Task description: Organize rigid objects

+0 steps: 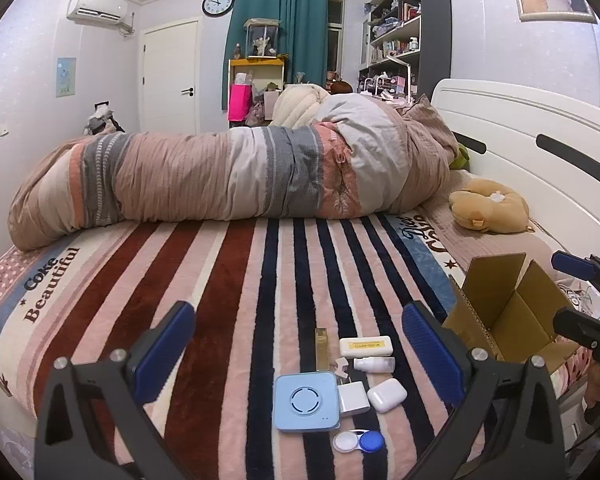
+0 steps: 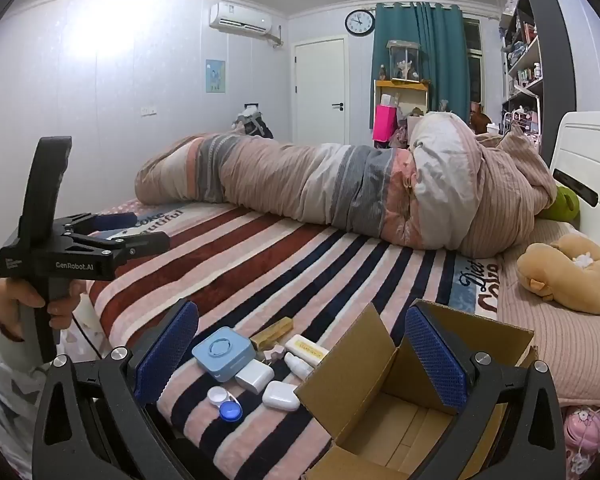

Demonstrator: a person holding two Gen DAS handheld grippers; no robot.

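Several small rigid items lie on the striped bedspread: a light blue square device (image 1: 306, 400) (image 2: 223, 353), a white charger (image 1: 353, 399) (image 2: 254, 376), a white earbud case (image 1: 387, 394) (image 2: 281, 396), a contact lens case (image 1: 358, 441) (image 2: 225, 403), a white dropper bottle (image 1: 374, 364) (image 2: 298, 365), a white box with a yellow label (image 1: 366, 346) (image 2: 307, 349) and a gold bar (image 1: 321, 346) (image 2: 272, 335). An open empty cardboard box (image 1: 508, 312) (image 2: 404, 412) stands to their right. My left gripper (image 1: 300, 344) (image 2: 118, 228) is open above the items. My right gripper (image 2: 302, 344) is open, empty, over the box's left flap.
A rolled striped duvet (image 1: 228, 176) lies across the far side of the bed. A tan plush toy (image 1: 488, 204) (image 2: 568, 272) sits by the white headboard (image 1: 520, 136). The near bed edge runs just below the items.
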